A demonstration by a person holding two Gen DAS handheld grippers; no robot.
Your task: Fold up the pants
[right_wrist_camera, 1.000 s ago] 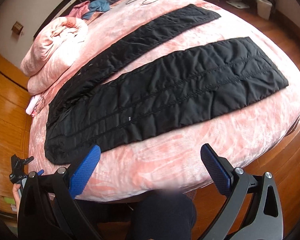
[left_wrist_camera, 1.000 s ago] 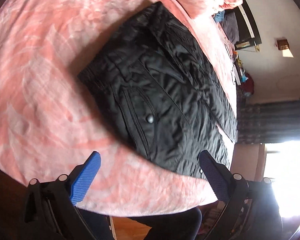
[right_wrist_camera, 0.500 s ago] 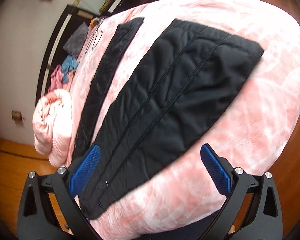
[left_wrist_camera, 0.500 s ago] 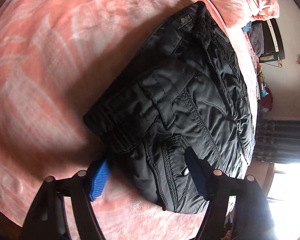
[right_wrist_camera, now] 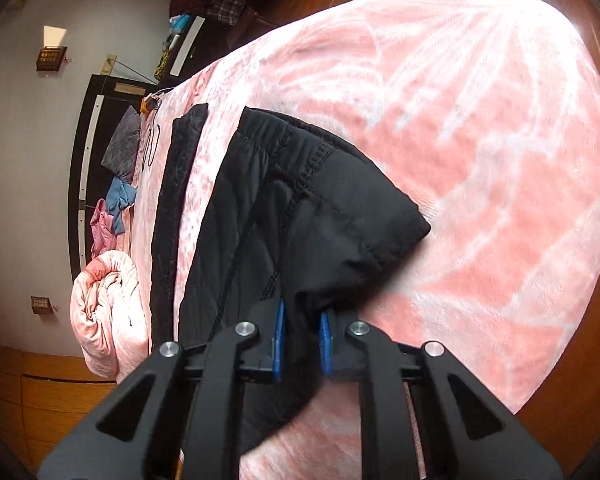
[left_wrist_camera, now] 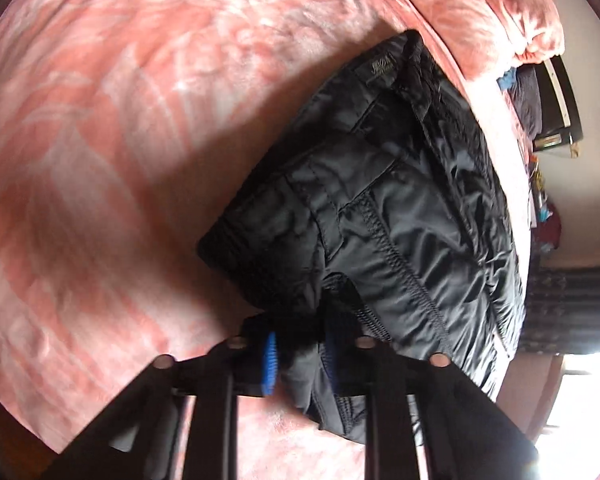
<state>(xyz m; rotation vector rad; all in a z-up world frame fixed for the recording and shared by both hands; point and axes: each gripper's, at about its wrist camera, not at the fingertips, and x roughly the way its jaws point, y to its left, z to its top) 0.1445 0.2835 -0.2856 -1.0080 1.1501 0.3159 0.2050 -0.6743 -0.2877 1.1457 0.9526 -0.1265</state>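
Both grippers have just been closing, and each now has black cloth between its pads. The left gripper [left_wrist_camera: 300, 354] is clamped on the near corner of the pants [left_wrist_camera: 400, 220] at the waistband end, where a pocket flap and a small label show; the right gripper [right_wrist_camera: 302, 340] is clamped on the near edge of the near leg's cuff [right_wrist_camera: 320, 200], which bunches up into a peak above the pads. The pants lie spread on the pink bed cover [left_wrist_camera: 120, 140], the far leg [right_wrist_camera: 176, 208] flat and apart from the gripped one, with a rolled pink quilt [right_wrist_camera: 104, 312] at the left end of the bed in the right wrist view. With both ends of the near side pinched, the first fold looks ready to start, probably carrying the near leg over onto the far one. A second ago both grippers stood wide apart with nothing between the pads, above the near edge of the bed; the left one looked down on the whole waist part, and the right one saw both legs full length from well back. Half a second ago the left pads straddled the waistband corner while the right ones were wide.
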